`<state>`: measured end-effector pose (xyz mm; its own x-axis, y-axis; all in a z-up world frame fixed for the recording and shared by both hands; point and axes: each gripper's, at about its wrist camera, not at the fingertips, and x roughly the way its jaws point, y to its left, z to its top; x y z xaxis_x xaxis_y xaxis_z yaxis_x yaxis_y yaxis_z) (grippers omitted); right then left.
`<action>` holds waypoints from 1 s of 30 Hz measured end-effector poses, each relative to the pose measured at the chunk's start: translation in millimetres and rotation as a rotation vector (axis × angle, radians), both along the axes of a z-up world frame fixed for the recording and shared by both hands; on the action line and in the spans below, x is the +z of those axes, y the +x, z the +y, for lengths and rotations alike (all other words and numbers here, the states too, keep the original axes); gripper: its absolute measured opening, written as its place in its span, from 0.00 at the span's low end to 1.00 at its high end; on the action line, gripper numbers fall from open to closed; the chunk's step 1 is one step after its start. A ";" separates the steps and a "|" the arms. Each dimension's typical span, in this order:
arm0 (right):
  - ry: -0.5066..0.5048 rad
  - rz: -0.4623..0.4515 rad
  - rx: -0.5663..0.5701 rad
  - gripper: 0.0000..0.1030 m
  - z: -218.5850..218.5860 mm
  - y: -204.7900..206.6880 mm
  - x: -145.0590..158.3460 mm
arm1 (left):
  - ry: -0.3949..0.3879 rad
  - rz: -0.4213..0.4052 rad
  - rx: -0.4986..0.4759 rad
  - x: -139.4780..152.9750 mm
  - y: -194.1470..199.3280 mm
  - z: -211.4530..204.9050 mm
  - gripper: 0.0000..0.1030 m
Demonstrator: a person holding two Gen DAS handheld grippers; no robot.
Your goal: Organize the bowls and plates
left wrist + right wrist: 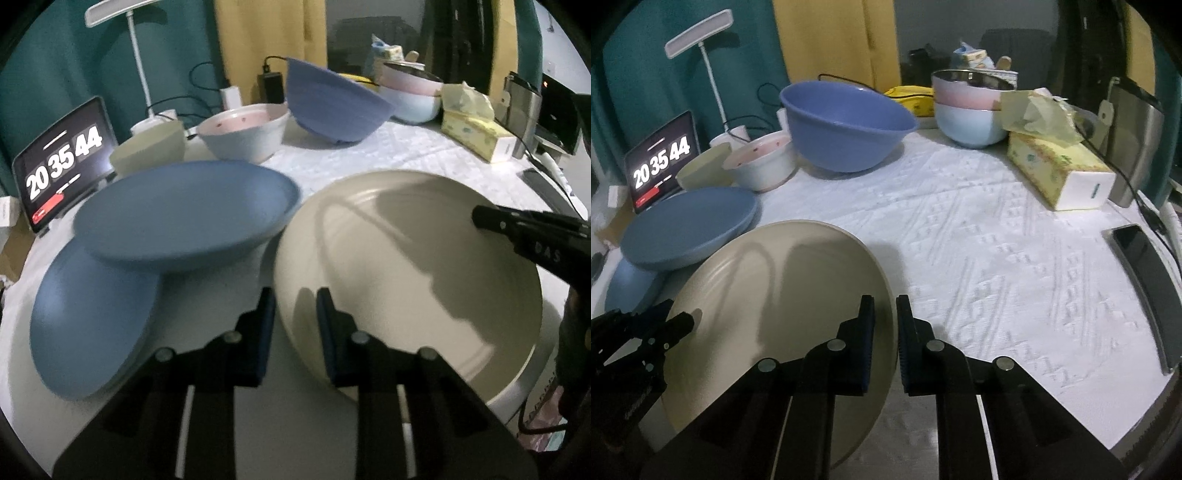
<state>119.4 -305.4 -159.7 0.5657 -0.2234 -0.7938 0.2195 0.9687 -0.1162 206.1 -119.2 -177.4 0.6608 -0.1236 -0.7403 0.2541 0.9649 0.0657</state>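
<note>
Each hand-held gripper pinches the beige plate's (406,273) rim: left hand-held gripper (295,325) on its left edge, right hand-held gripper (885,328) on its right. The plate holds nothing. Left of it, one blue plate (184,218) leans on another (92,325). Beyond: an unfilled purple bowl (846,125), a pink-lined bowl (761,162), and stacked bowls (971,107).

beige plate (783,295), blue plates (184,210) — periwinkle bowl (846,125)

open cloth (979,236) right of the beige plate (783,295), passable up to the tissue box (1060,173) and phone (1141,266). left blocked by stacked blue plates (184,214); far edge walled by the blue bowl (846,125) and smaller bowls.
</note>
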 end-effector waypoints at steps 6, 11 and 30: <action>-0.005 0.013 -0.049 0.14 -12.4 1.1 -0.5 | -0.012 -0.002 -0.028 2.1 7.2 -8.6 0.24; -0.025 -0.005 -0.070 0.17 -14.1 1.5 7.8 | -0.017 -0.012 -0.015 8.1 6.2 -4.3 0.27; -0.076 -0.070 -0.008 0.28 29.2 16.0 45.4 | -0.098 -0.143 0.074 54.8 -9.3 47.6 0.46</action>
<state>135.4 -276.2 -114.3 0.6171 -0.2861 -0.7330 0.2373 0.9558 -0.1733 196.8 -71.6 -122.6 0.7682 -0.1373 -0.6253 0.1767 0.9843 0.0010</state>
